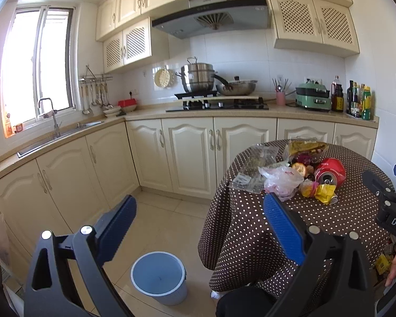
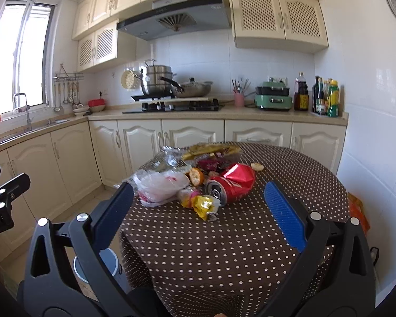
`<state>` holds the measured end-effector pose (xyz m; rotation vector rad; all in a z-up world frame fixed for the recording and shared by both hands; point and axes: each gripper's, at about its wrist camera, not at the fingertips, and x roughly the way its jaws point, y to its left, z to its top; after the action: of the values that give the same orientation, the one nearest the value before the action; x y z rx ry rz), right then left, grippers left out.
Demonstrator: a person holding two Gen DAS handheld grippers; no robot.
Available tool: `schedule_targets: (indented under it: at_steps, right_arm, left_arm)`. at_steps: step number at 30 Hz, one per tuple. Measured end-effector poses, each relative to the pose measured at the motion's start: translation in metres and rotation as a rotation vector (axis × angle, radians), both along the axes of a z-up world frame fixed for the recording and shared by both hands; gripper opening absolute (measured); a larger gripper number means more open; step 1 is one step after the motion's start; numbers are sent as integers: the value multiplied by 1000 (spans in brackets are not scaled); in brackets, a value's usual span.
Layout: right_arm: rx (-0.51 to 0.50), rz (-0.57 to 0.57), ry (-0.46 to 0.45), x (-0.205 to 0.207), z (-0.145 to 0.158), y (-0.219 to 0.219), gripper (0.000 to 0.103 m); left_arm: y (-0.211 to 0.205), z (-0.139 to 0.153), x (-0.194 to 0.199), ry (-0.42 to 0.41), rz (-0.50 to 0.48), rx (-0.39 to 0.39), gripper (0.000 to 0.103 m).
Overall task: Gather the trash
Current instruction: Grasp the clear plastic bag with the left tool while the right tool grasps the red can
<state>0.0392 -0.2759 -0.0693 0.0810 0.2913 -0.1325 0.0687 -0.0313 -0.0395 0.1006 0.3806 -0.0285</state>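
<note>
Right tool (image 2: pixel 199 203): jaws spread wide, empty, held above the near edge of the bench (image 2: pixel 224 251), which wears a brown dotted cloth. Left tool (image 1: pixel 199 215): likewise wide apart and empty, hovering off the bench's left side, over the floor. Bin (image 1: pixel 158 277): pale blue, round, seemingly empty, standing on the floor tiles just beside the bench's left drape, below the left tool. Trash, all in one heap at mid-bench, listed front to back: yellow wrapper (image 2: pixel 204 206), crumpled, nearest the right tool; red can (image 2: pixel 229 185), dented, on its side with mouth toward the camera, touching the wrapper; clear bag (image 2: pixel 158 186), soft and slack, left of the can; orange peel (image 2: pixel 195 175) behind these; further packets (image 2: pixel 211 153) at the back, overlapping; a small crust (image 2: pixel 257 167) lying apart to the right. Step in hand, by judgement: first pick, nothing yet collected. Advice: take the yellow wrapper or the can first, since both lie frontmost and free; for the can, close across its body rather than end to end, as the dented side may slip; pinch the bag at a raised fold; carry each piece over the bin before letting go, as it sits low and partly under the cloth's edge.
</note>
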Motion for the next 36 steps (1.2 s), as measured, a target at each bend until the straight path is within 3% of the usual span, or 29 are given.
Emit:
schedule_targets:
  at_steps: [4,10,15,24,27,28,31,36]
  right_arm:
    - [11,-22,84,23,-18,-16,97]
    - [57,-56,160,53,-38,-41,97]
    - [104,-77,179,77,-46,-59,97]
    - [175,-95,197,106,-52,-88,97]
    - [178,-96,208,114,-53,-91,97]
    - [176,-100,213,117,-54,-92,97]
    - [214,-99,227,125,-54,-98,97]
    - [368,-83,256,146,-60,-117,97]
  left_arm:
    - [-14,-14,29,71,-48,-1,95]
    - [-50,-40,86,212,-196,-30,95]
    - [-79,-52,128,261,-287,-68,95]
    - [-120,-70,189,315,-355,-109,93]
    - [-125,-76,201,365,-380,-123,53]
    - [-127,-79,205,384,-391,-133,47]
    - [-126,-81,206,382,-405,-159,34]
    - [-130,-80,198,353,-445,-176,26]
